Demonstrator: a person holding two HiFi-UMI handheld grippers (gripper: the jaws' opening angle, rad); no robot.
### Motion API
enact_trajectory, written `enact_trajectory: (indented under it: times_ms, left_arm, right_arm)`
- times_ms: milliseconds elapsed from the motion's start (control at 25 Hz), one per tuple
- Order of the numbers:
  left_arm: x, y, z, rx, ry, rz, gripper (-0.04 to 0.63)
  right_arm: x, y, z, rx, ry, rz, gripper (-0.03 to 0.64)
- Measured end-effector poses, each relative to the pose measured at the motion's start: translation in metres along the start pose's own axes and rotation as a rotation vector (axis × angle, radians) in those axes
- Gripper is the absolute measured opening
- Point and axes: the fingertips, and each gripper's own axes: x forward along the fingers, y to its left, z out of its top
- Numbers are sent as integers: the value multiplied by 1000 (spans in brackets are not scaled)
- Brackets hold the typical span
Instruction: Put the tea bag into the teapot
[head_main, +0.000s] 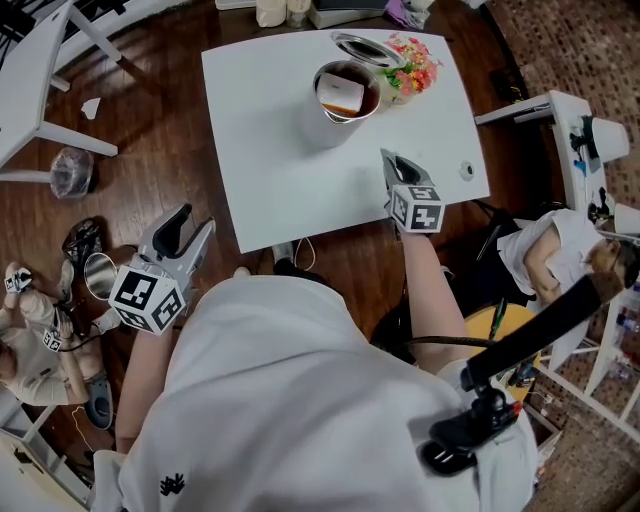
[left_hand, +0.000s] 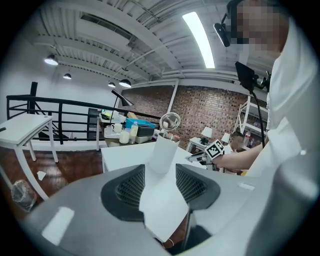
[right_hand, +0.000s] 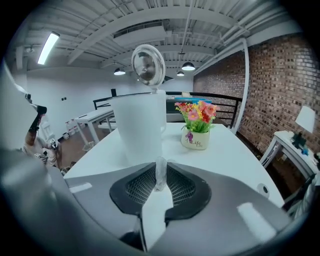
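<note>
Left hand-held gripper (head_main: 190, 228) is hanging off the near-left corner of the surface (head_main: 290, 170), jaws apart, empty | right hand-held gripper (head_main: 390, 160) at near edge is pinching thin pale strip (right_hand: 160, 174) | tea bag (head_main: 341, 93) is lying inside teapot (head_main: 318, 100), straight ahead of the right one.

1. Table (head_main: 270, 150): teapot (head_main: 325, 118) stands at its far middle, with the lid (head_main: 365, 49) tipped open behind it.
2. Tea bag (head_main: 341, 93): inside the teapot.
3. Flower pot (head_main: 412, 68): just right of the teapot.
4. My right gripper (head_main: 390, 160): at the table's near right, before the teapot.
5. My left gripper (head_main: 196, 220): off the table, beyond its near-left corner.
</note>
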Motion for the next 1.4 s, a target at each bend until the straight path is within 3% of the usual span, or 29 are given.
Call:
enact_trajectory:
  times_ms: [480,960,1400]
  left_arm:
    - [-5,3,-4,0,-23,-44,190]
    - [-39,18,-11,-26,-53,37,190]
    - [-60,22,-21,-68,-56,106,190]
  right_arm:
    - [-60,52,103,-110,-130,75,63]
    - [-50,85,182,-201,-214,138,63]
    - [-18,92,207,-233,-202,168,63]
